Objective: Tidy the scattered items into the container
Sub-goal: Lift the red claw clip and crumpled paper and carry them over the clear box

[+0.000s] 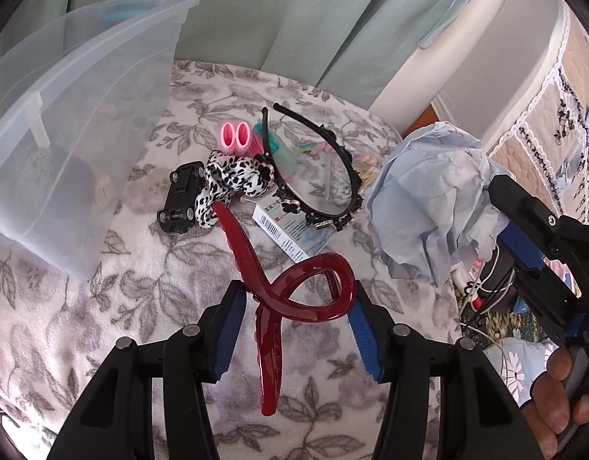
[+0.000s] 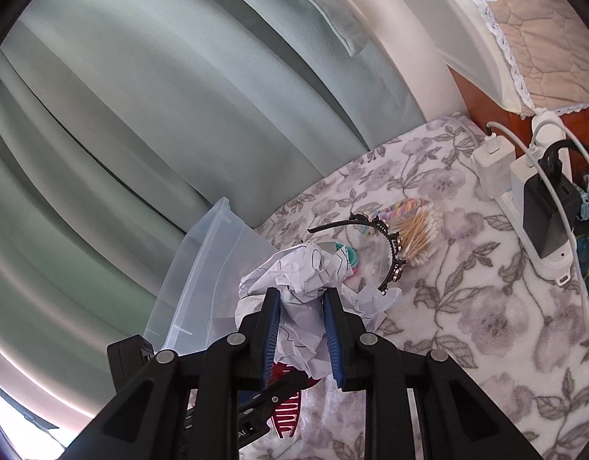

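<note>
Container point(image 1: 64, 115) sits left; left claw point(image 1: 294, 306) clamps red hair clip point(image 1: 294, 287), right claw point(image 2: 302, 329) clamps crumpled paper point(image 2: 294, 280)

Floral fleece blanket point(image 1: 148, 291) bears a clear plastic container point(image 1: 64, 122), black toy car point(image 1: 181, 197), leopard-print scrunchie point(image 1: 233, 176), black headband point(image 1: 325, 176), cotton swabs point(image 2: 417, 235) and power strip point(image 2: 540, 207).

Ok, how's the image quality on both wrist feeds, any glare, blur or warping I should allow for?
Left wrist view: sharp and evenly daylit, but the pink hair rollers blow out to a glowing pink and the clear plastic container bows with the fisheye. Right wrist view: strong overexposure at the lower-left edge, curtain folds curve heavily, and the crumpled paper in the right tongs stays in focus.
</note>
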The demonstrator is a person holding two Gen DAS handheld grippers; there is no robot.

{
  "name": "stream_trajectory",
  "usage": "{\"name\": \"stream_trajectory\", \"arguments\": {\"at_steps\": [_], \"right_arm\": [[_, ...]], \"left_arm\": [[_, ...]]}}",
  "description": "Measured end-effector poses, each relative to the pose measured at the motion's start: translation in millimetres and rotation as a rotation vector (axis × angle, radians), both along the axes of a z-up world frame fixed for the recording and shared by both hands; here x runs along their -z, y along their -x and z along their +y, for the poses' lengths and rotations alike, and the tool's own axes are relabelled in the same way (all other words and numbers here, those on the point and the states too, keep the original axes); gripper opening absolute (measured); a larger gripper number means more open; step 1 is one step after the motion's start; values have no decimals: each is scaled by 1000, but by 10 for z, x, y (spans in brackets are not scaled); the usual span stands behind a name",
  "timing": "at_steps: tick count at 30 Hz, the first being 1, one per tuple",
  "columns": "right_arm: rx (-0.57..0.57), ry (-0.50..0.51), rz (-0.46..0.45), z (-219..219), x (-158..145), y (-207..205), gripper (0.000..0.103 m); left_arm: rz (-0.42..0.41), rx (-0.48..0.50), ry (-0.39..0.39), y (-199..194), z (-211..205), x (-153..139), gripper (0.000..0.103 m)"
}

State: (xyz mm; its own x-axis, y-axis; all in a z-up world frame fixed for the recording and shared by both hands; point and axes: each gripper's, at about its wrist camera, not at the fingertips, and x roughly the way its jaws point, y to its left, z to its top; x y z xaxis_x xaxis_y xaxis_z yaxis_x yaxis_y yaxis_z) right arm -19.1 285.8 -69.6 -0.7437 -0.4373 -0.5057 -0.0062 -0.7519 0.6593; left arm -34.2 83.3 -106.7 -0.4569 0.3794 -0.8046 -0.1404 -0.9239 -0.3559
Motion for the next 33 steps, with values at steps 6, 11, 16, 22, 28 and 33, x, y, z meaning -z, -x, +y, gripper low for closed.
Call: {"name": "stream_trajectory", "arguments": {"at_steps": [6,11,16,22,28,33], "right_arm": [[26,-11,42,-26,-300,-78,25],[41,-23,86,-68,-616,-137,25],[39,-44,125,-156,-909,-134,25],[8,-67,167,-346,-1175,-70,25],[-40,-79,202,-577,-1387,18,25],[-83,-93,212,-802,-1470,119,25]], "left_arm": [[49,23,-42,105,-47,-225,55],[108,34,-73,75,-79,-584,55],[162,44,-90,69,-151,-911,55],[217,36,-108,57,-325,-1182,55],[247,-17,-131,104,-632,-1358,55],[263,-73,-138,158,-925,-1422,55]]}}
